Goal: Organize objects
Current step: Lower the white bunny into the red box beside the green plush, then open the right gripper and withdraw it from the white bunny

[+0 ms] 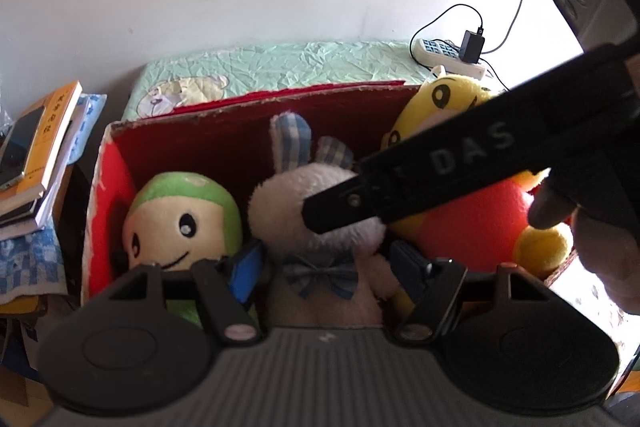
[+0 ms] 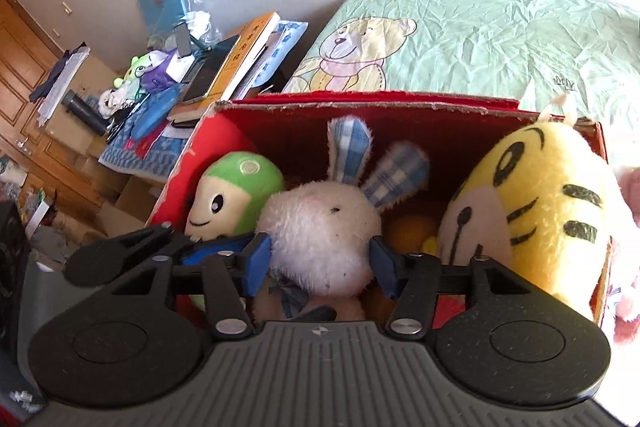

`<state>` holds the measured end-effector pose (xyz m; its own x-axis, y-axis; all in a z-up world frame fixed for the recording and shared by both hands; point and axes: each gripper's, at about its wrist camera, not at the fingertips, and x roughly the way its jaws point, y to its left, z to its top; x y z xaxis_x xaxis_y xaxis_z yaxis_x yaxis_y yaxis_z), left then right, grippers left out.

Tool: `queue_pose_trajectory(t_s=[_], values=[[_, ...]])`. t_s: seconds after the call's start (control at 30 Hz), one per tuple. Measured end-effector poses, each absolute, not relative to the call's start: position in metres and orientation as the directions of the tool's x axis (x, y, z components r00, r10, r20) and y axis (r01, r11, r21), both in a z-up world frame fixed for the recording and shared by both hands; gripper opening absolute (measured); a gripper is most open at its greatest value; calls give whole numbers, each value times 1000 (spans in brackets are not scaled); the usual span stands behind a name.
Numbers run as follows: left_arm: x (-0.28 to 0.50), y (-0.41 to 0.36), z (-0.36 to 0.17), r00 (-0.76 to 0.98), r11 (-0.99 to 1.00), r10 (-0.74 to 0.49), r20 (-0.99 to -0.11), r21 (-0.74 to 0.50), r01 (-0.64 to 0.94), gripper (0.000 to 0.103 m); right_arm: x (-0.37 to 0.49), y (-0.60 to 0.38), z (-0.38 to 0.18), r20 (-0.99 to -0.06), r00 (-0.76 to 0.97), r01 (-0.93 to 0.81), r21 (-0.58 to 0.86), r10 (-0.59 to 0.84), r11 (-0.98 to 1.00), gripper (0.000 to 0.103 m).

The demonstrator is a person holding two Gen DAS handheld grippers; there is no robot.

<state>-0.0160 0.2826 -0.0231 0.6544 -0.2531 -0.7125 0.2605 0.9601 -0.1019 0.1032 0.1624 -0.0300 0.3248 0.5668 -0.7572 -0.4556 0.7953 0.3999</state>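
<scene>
Both black tongs (image 2: 320, 261) carry blue pads (image 2: 256, 265), silver screws and ribbed grey housings.

Both views look steeply down from close above into the open red cardboard box (image 1: 116, 163) (image 2: 188, 163). The left wrist camera looks over the white plush rabbit with blue checked ears (image 1: 316, 203) from its front. The right wrist camera faces the same rabbit (image 2: 324, 239), a little more from the right. Both share the box, the plush toys and the pale green bed sheet (image 1: 304, 67) (image 2: 500, 39) behind.
</scene>
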Motion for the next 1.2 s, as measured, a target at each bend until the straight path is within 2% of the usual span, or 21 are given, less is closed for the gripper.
queue_pose_trajectory(t_s=[0.43, 0.9, 1.0, 1.2], values=[[-9, 275, -24, 641, 967, -215, -736, -69, 246, 76, 108, 166, -37, -739, 333, -469, 408, 585, 783, 57], [3, 265, -25, 637, 977, -135, -759, 7, 214, 80, 86, 139, -25, -699, 422, -385, 438, 577, 812, 54], [-1, 260, -21, 653, 978, -110, -749, 37, 207, 85, 79, 135, -23, -695, 447, -368, 431, 564, 824, 51], [-6, 256, -14, 659, 980, -82, -748, 59, 189, 85, 66, 127, -21, -706, 469, -329, 418, 531, 847, 45]])
